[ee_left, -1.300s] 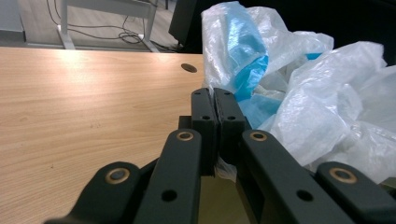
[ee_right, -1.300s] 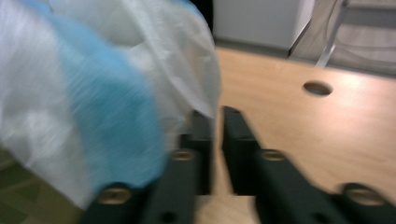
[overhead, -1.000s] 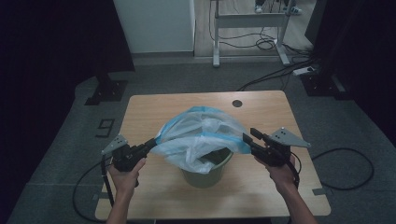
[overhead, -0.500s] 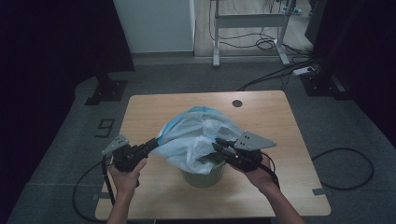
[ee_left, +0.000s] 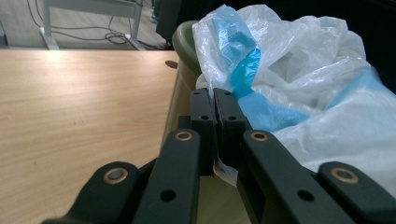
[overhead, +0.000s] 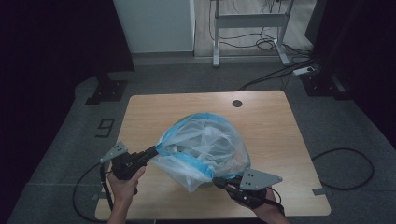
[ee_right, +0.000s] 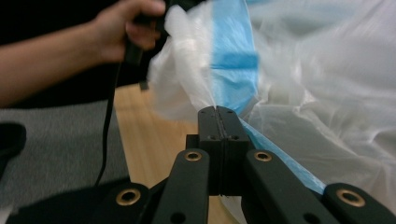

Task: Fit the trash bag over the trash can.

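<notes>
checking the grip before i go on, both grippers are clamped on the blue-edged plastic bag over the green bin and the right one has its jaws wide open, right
Not quite. The right gripper is not open: the right gripper view shows its jaws shut on the blue edge of the plastic bag. The rest holds: the left gripper is also clamped on the bag's edge, and the bag lies over the green bin.

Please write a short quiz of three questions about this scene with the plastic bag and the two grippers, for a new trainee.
1. True or false: the left gripper is shut on the blue-edged plastic bag.
2. What does the right gripper pinch? A) a cable B) the bag's edge C) nothing
3. What stands under the bag on the wooden table?

Key:
1. True.
2. B.
3. A green bin, mostly covered by the bag.
</notes>
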The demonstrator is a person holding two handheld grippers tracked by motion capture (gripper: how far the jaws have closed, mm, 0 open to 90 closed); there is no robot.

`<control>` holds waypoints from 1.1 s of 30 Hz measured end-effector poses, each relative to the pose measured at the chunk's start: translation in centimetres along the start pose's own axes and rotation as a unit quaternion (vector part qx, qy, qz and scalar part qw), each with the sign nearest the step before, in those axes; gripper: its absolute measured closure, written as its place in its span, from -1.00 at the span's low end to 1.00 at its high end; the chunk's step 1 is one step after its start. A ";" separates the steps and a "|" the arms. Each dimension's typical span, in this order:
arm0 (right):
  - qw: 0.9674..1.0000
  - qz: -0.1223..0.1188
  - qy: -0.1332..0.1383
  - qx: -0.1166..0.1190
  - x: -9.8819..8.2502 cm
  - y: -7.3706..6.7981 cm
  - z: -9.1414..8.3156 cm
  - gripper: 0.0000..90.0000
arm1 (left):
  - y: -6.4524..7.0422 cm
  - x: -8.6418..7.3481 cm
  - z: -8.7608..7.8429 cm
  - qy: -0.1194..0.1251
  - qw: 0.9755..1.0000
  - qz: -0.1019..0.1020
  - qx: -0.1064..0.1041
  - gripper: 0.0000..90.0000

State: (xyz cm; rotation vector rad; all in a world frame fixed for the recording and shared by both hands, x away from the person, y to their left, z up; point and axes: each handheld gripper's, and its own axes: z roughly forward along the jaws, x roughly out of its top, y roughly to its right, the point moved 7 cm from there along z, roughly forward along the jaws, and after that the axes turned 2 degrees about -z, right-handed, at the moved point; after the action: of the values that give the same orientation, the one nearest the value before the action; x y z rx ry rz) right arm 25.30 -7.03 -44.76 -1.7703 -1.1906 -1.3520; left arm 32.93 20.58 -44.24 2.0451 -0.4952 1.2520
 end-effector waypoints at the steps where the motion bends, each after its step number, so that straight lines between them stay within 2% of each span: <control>1: 1.000 0.002 -0.005 0.001 -0.5 -0.1 0.2 0.97 | 0.0 0.0 0.0 0.000 1.000 0.000 0.000 0.94; 2: 1.000 0.002 -0.005 0.001 -0.5 -0.1 0.2 0.97 | -0.1 -0.2 0.0 -0.003 1.000 -0.001 0.000 0.94; 3: 1.000 0.006 -0.014 -0.001 -1.5 -0.1 0.6 0.97 | -0.3 -0.5 0.0 -0.007 1.000 -0.003 0.000 0.94; 5: 1.000 0.013 -0.020 -0.001 -2.2 0.1 1.1 0.97 | -0.4 -0.8 0.0 -0.013 1.000 -0.006 0.002 0.94; 9: 0.999 0.009 -0.037 -0.005 -3.2 0.3 1.7 0.97 | -0.7 -1.5 0.2 -0.024 1.000 -0.011 0.004 0.95; 11: 0.998 0.005 -0.059 -0.017 -4.6 1.0 2.3 0.97 | -0.8 -1.8 0.4 -0.029 0.999 -0.013 0.002 0.94; 14: 0.998 0.019 -0.062 -0.024 -5.1 1.6 2.4 0.97 | -0.5 -1.6 0.4 -0.030 1.000 -0.006 0.002 0.92; 16: 0.998 0.026 -0.059 -0.028 -5.3 1.9 2.3 0.97 | -0.3 -1.1 0.1 -0.023 1.000 0.004 0.007 0.75; 17: 0.998 0.025 -0.058 -0.029 -5.2 1.9 2.2 0.97 | -0.1 -0.8 -0.1 -0.016 1.000 0.010 0.013 0.60; 19: 0.998 0.022 -0.056 -0.031 -5.0 1.8 2.1 0.97 | 0.4 -0.1 -0.5 -0.007 1.000 0.025 0.012 0.27; 21: 0.997 0.020 -0.059 -0.036 -4.8 1.9 2.0 0.97 | 0.8 0.6 -0.9 0.002 0.999 0.035 0.013 0.01; 22: 0.997 0.020 -0.059 -0.036 -4.8 1.9 2.0 0.97 | 1.1 0.9 -1.0 0.004 0.999 0.040 0.008 0.01; 26: 0.997 0.024 -0.060 -0.037 -4.9 1.9 2.1 0.97 | 2.3 2.2 -0.9 0.005 0.998 0.058 -0.001 -0.27; 33: 0.996 0.029 -0.066 -0.043 -5.1 1.9 2.2 0.97 | 4.1 4.6 -0.5 0.001 0.997 0.075 -0.015 -0.49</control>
State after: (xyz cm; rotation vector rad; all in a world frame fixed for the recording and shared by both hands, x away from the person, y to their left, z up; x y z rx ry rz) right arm 27.57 -7.37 -50.19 -1.9657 -1.1550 -1.2864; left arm 32.23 18.22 -38.59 2.0120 -0.6728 1.3259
